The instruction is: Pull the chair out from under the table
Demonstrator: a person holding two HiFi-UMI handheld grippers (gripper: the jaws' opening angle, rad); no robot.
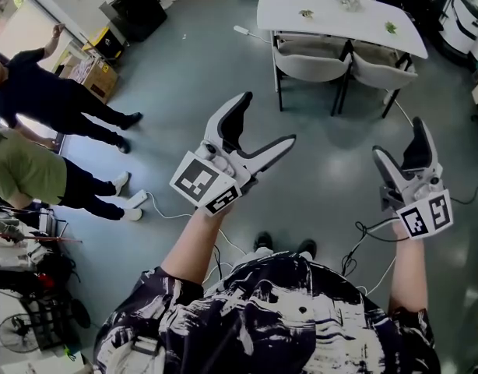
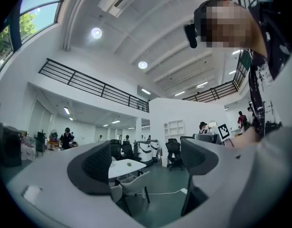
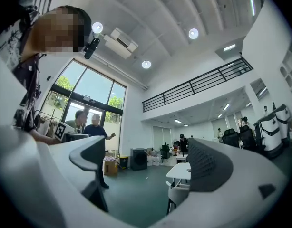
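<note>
A white table [image 1: 340, 14] stands at the far side of the grey floor, with two pale chairs [image 1: 311, 65] [image 1: 383, 70] tucked under its near edge. Both grippers are raised well short of it, over bare floor. My left gripper [image 1: 266, 121] is open, nothing between its fingers. My right gripper [image 1: 400, 140] is open and empty too. The left gripper view shows its wide jaws [image 2: 146, 163] framing the distant table [image 2: 124, 167] and a chair [image 2: 134, 184]. In the right gripper view, table [image 3: 181, 171] and chair [image 3: 177, 194] sit low right beside the gripper [image 3: 150, 163].
Two people stand at the left, one in black [image 1: 44, 92] and one in green [image 1: 29, 174]. A black cabinet [image 1: 138, 10] and a cardboard box [image 1: 95, 76] are at the far left. Cables [image 1: 371, 228] trail across the floor near my feet. Office chairs and robots stand behind the table.
</note>
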